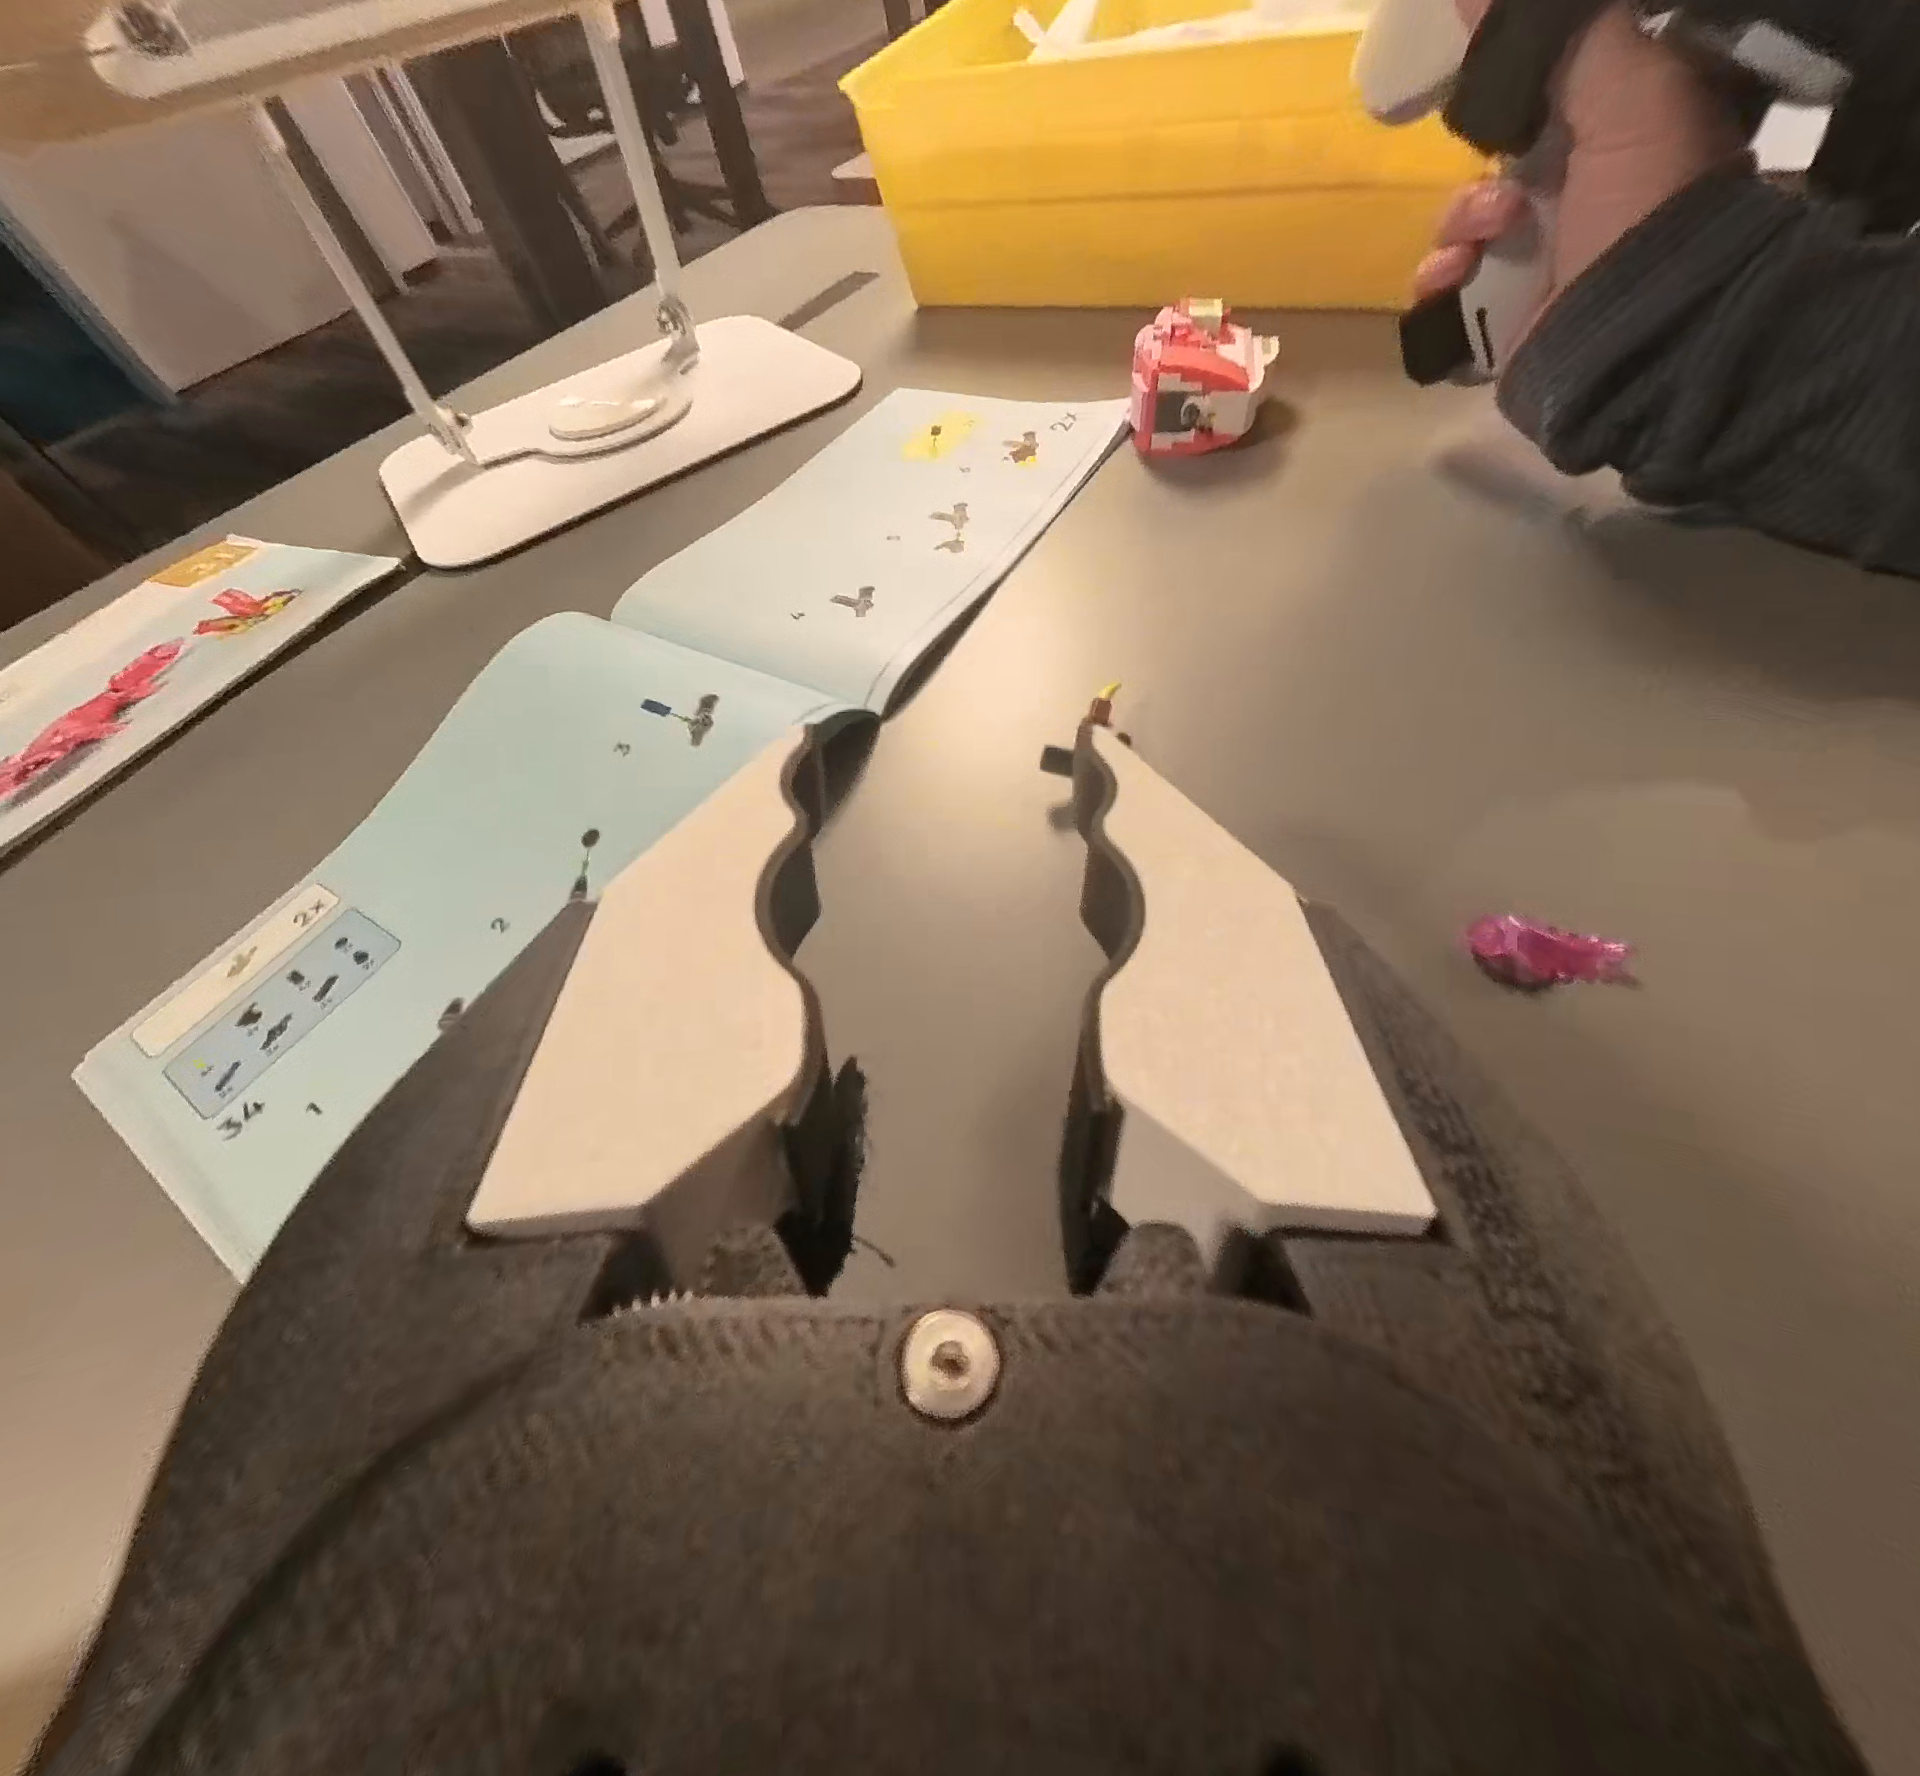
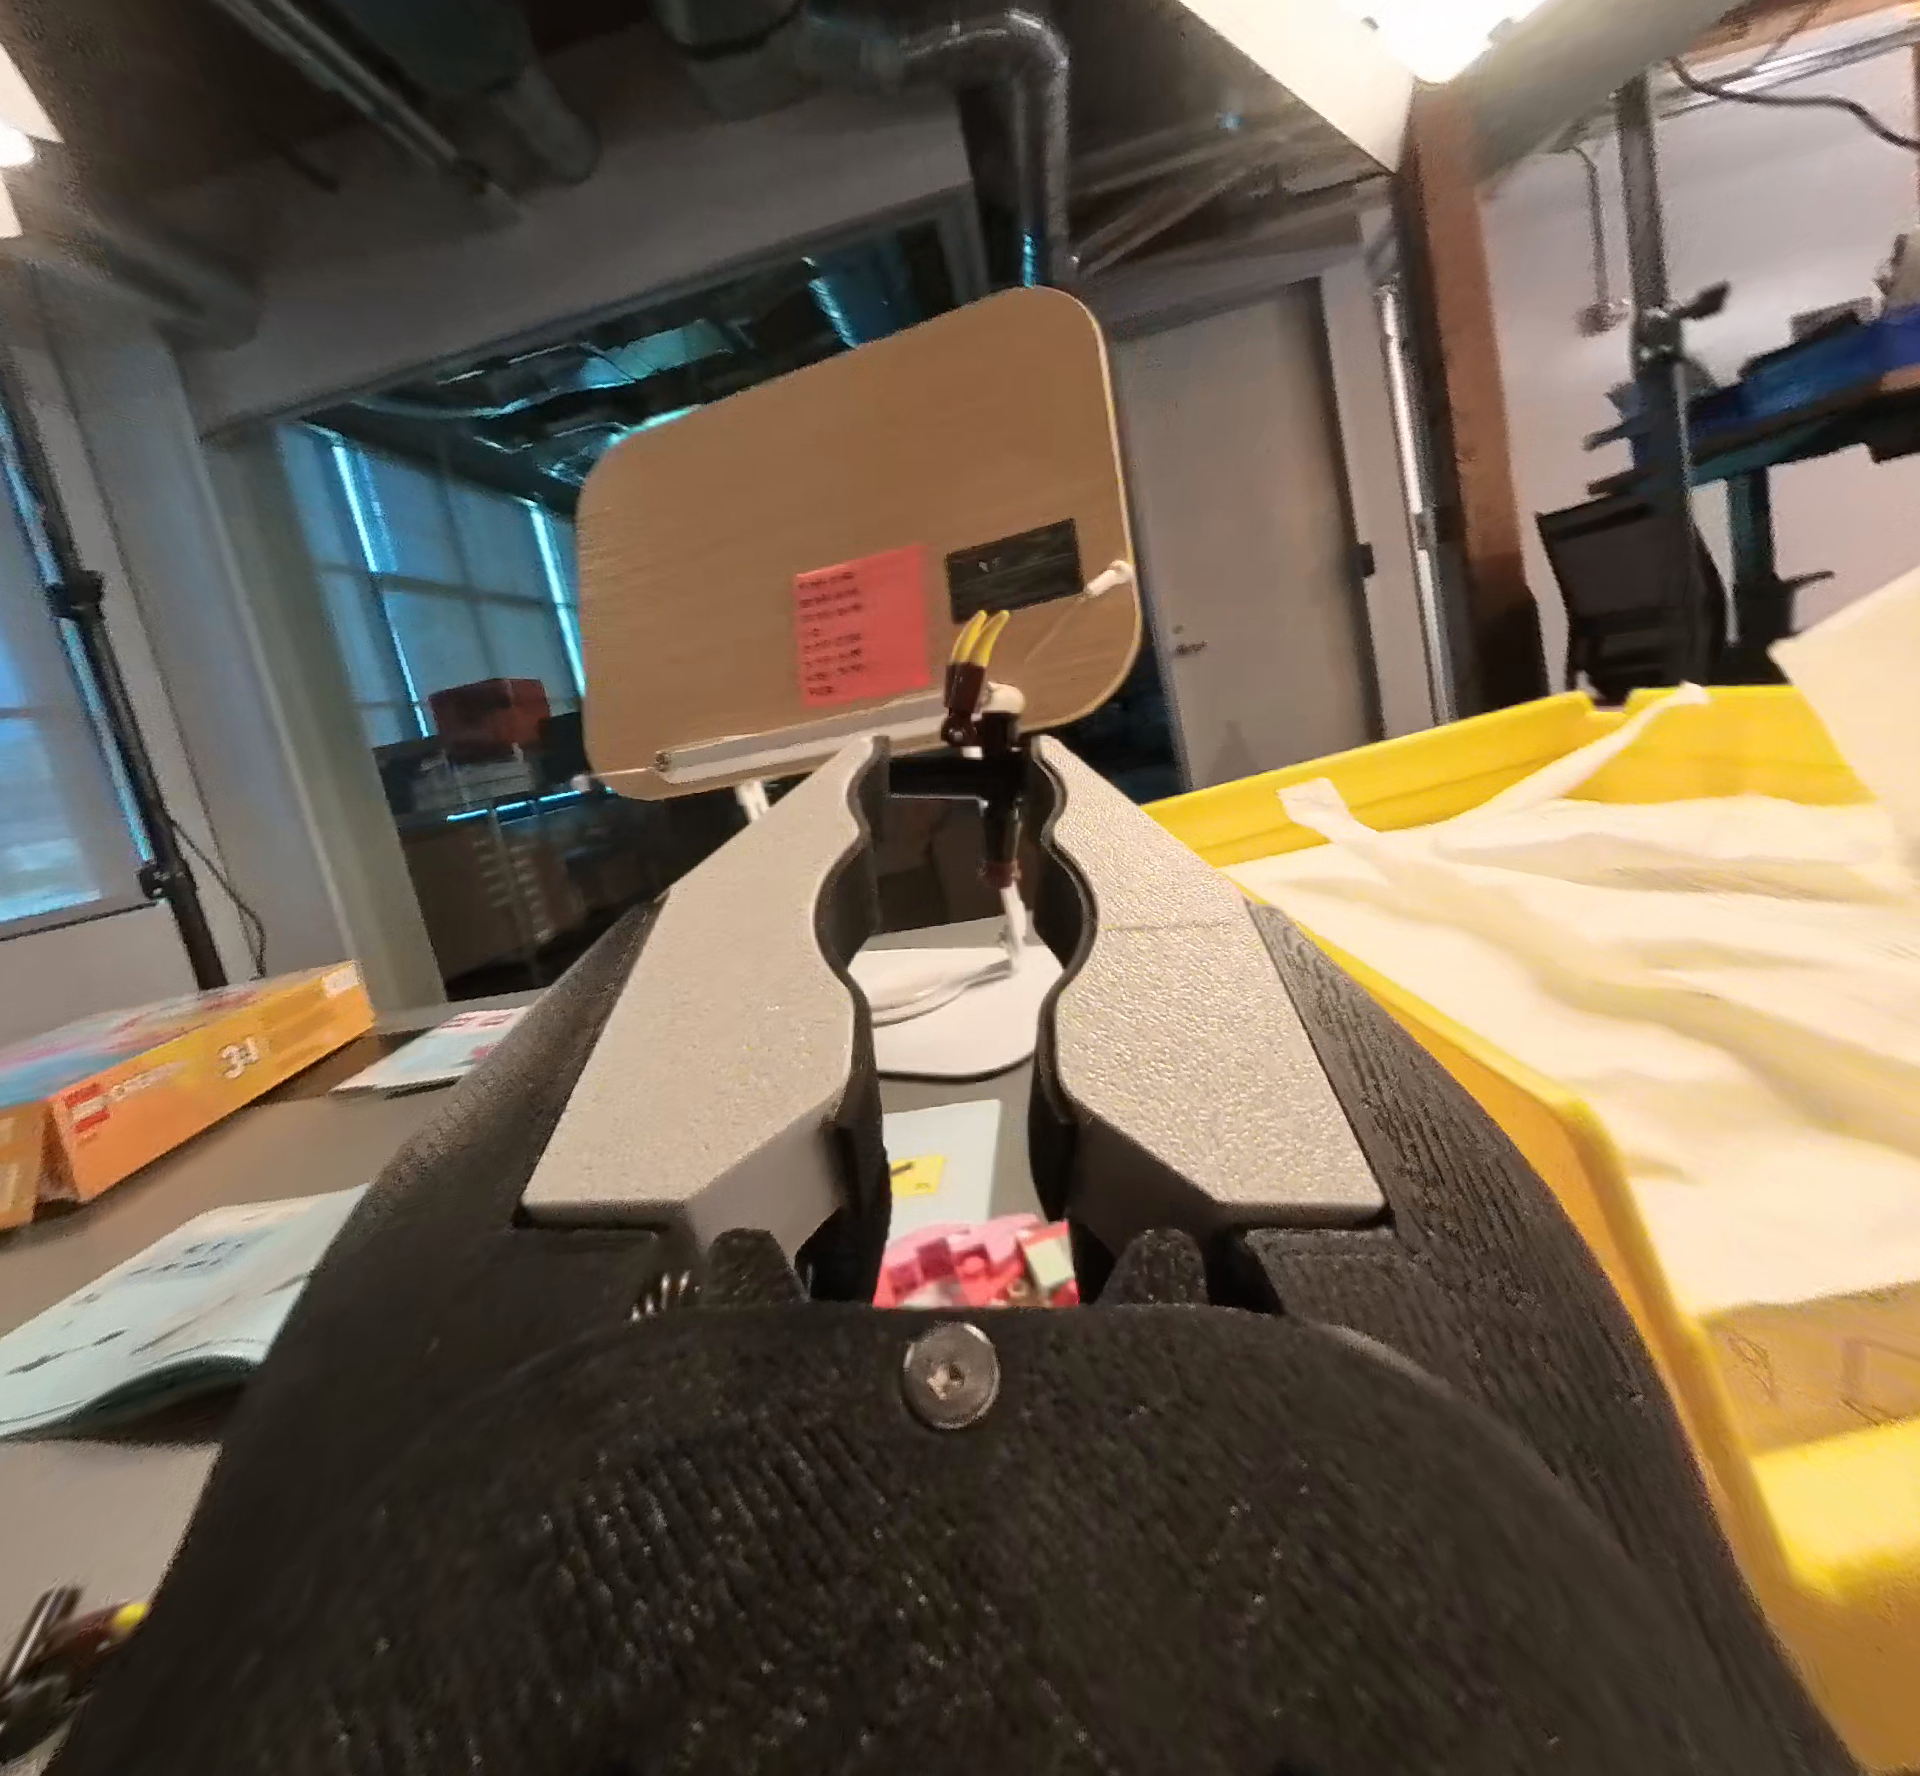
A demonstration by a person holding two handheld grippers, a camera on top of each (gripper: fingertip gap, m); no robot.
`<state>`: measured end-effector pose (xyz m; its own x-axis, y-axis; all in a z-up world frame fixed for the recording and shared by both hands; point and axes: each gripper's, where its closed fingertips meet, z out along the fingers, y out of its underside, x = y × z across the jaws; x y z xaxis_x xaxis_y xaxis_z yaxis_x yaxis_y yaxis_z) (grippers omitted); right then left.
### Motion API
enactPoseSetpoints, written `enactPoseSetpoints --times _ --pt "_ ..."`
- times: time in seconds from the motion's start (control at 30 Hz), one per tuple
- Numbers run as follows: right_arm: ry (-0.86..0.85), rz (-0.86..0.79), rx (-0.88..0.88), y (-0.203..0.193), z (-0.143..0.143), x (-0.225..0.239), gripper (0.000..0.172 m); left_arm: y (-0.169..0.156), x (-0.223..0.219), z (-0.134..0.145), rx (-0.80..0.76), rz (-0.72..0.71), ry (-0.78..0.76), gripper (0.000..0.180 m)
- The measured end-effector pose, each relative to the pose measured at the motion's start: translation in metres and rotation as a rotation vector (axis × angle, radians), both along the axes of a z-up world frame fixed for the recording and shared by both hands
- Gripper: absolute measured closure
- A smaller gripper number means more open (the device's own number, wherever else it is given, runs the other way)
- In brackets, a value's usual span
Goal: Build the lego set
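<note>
Orange toy box (image 2: 197, 1051) – logo, digits; pink note (image 2: 862, 623) – writing illegible.

Matt grey counter (image 1: 1351, 646), smooth; yellow plastic bin (image 1: 1132, 168) with a slight sheen, white cloth (image 2: 1558, 978) crumpled inside it; beside it, paper booklet (image 1: 582, 791), crinkled pink foil wrapper (image 1: 1548, 949), wood-grain board (image 2: 831, 500), grainy matt tongs (image 1: 951, 770).
</note>
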<state>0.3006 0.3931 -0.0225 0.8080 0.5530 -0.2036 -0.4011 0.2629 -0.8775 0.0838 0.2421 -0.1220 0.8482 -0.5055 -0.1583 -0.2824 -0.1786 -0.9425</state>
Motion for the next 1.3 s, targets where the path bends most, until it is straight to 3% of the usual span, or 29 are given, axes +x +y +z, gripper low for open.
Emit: enactPoseSetpoints --times 0.23,0.4,0.47,0.67,1.03,1.3 --pt "-0.089 0.032 -0.011 0.001 -0.011 -0.018 0.148 0.001 -0.019 0.014 0.061 0.072 -0.017 0.134" --pt "-0.231 0.059 0.059 -0.010 -0.012 -0.042 0.148 -0.005 -0.065 0.068 0.246 0.257 -0.345 0.146" --pt "-0.279 0.064 0.085 -0.015 -0.012 -0.050 0.148 -0.009 -0.077 0.077 0.281 0.283 -0.391 0.152" --pt "-0.363 0.069 0.140 -0.024 -0.013 -0.062 0.148 -0.014 -0.086 0.086 0.353 0.302 -0.364 0.155" --pt "-0.371 0.078 0.139 -0.023 -0.014 -0.064 0.148 -0.016 -0.073 0.083 0.463 0.285 -0.208 0.153" --pt "-0.370 0.086 0.138 -0.023 -0.014 -0.065 0.148 -0.016 -0.065 0.076 0.466 0.256 -0.254 0.154"
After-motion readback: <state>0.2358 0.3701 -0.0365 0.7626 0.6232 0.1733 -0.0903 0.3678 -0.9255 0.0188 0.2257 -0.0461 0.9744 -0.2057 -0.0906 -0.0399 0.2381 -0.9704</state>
